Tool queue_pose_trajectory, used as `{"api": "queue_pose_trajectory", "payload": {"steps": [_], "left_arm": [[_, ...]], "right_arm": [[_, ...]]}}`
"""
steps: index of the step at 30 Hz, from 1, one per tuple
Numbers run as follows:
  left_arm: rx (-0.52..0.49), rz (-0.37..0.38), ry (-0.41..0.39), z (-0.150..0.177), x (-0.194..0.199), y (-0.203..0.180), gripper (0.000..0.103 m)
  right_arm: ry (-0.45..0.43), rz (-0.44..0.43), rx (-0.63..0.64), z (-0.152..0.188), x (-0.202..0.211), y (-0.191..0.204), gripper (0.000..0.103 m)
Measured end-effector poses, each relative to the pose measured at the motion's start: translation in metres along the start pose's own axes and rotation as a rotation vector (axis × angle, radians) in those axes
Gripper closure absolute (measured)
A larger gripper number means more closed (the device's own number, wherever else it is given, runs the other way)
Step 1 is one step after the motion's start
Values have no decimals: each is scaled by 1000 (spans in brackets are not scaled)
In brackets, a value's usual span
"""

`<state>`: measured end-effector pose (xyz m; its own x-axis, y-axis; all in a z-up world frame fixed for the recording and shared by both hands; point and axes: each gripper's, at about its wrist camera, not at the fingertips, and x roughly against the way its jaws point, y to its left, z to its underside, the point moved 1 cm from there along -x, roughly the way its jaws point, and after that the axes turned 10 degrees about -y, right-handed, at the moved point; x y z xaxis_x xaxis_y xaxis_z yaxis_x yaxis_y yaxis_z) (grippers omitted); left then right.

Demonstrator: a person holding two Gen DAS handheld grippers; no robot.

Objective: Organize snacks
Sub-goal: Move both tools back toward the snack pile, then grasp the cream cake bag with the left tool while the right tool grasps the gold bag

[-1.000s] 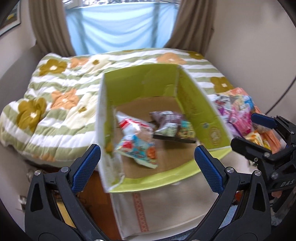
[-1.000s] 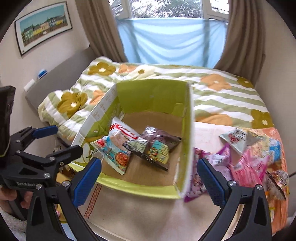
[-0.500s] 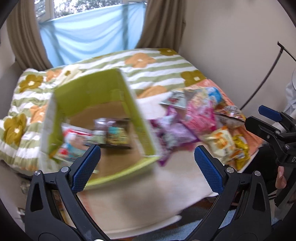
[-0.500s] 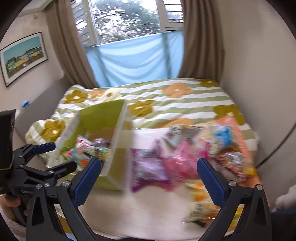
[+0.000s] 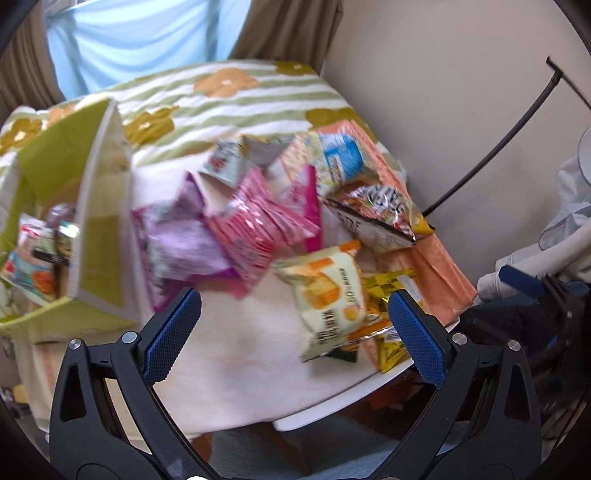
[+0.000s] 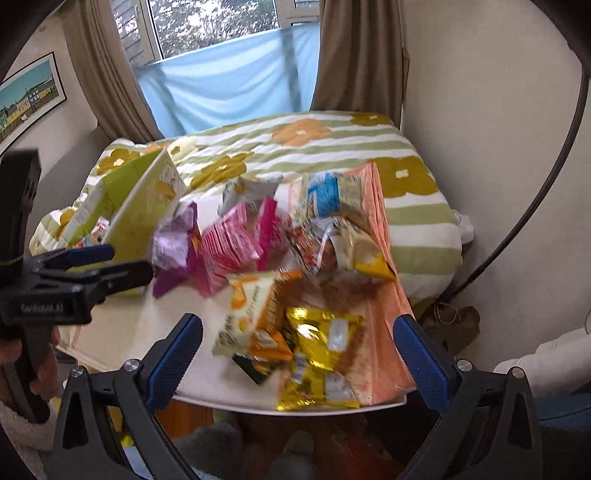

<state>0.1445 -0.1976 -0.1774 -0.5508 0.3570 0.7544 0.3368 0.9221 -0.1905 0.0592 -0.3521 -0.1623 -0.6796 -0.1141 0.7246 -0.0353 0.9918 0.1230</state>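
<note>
This is a bedroom in a home. A bed [image 6: 332, 155] with a green-striped, flower-patterned quilt fills the space under a window [image 6: 210, 22] framed by brown curtains [image 6: 354, 55], with trees visible outside. A framed picture [image 6: 26, 99] of colourful houses hangs on the plain cream wall [image 6: 480, 110]. A low white table [image 5: 240, 369] stands at the foot of the bed.

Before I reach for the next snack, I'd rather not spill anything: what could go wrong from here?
1. The gold packet and the orange-and-white bag lie at the table's near rim; a nudge could push them off.
2. The snacks overlap in a heap, so closing the right gripper may catch two bags at once.
3. Both views are blurred, so a grasp made now may miss.
</note>
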Motion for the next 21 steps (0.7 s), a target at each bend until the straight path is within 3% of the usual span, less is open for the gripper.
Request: {"api": "queue_pose_trajectory", "payload": {"steps": [10, 19, 21], "left_arm": [[64, 40, 176, 19, -80, -18, 2], [93, 63, 235, 31, -122, -21, 5], [87, 63, 252, 33, -131, -22, 10]], "right_arm": [[103, -10, -2, 36, -37, -14, 0], [163, 30, 61, 51, -74, -4, 0], [166, 37, 80, 53, -78, 0, 0]]}}
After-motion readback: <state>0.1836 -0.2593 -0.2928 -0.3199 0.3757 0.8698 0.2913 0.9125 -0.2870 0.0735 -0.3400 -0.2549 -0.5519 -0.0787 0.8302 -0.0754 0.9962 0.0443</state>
